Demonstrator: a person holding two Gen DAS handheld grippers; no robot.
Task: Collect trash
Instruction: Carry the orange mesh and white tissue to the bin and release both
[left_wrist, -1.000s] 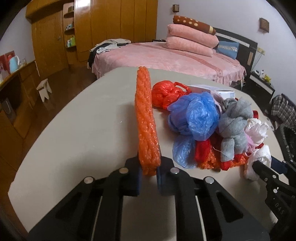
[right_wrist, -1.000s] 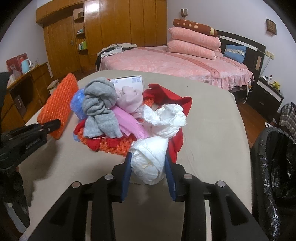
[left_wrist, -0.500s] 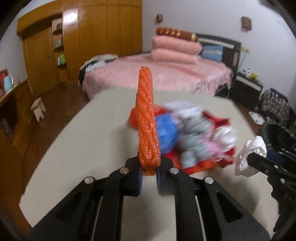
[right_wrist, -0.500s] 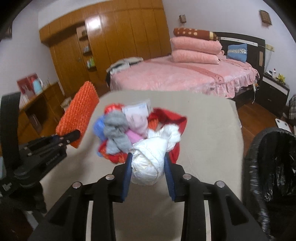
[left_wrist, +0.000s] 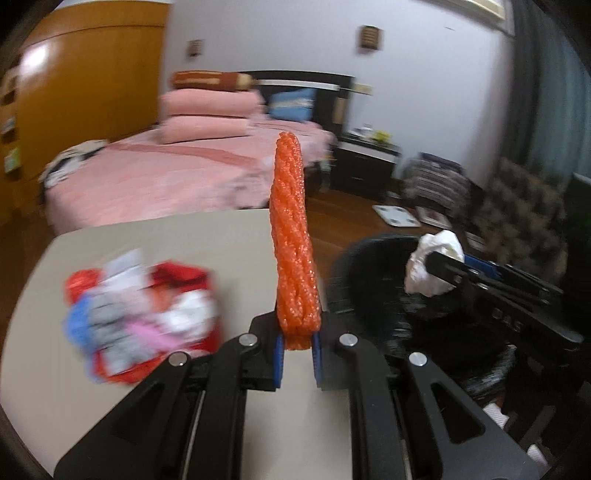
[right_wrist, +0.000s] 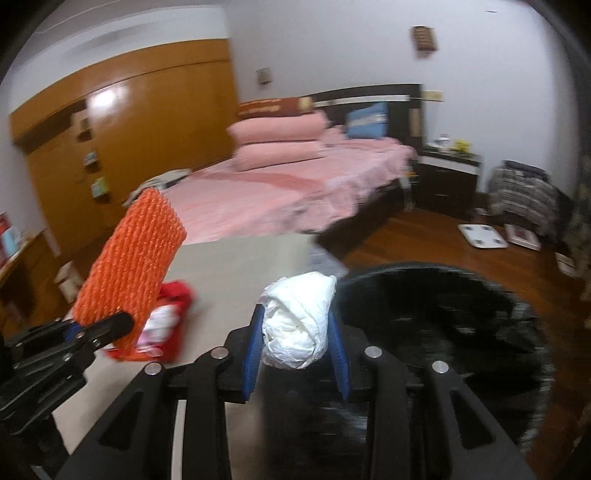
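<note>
The main risk is a drop outside the black trash bag (right_wrist: 436, 325). The right claw (right_wrist: 295, 345) is closed on a crumpled white wad (right_wrist: 297, 321), and the wad sits at the near rim of the bag, not clearly over the middle — if the jaws part now, I judge it may land on the counter (right_wrist: 240, 266) edge or on the floor. The wad is light and soft, so it could also cling to one blue pad instead of falling.

The left claw (left_wrist: 298, 349) is closed on the low end of an orange foam net sleeve (left_wrist: 293, 236). The sleeve stands almost upright above the jaws and is gripped only at its bottom, so a fast swing may bend it or pull it free. In the left view it is over the counter beside the bag's rim, not yet over the bag itself.

Both claws point forward toward the bag, the right one ahead and nearer to it, the left one just beside it — they could bump at the opening. The rest of the trash pile (left_wrist: 144, 321) lies on the counter to the left.
</note>
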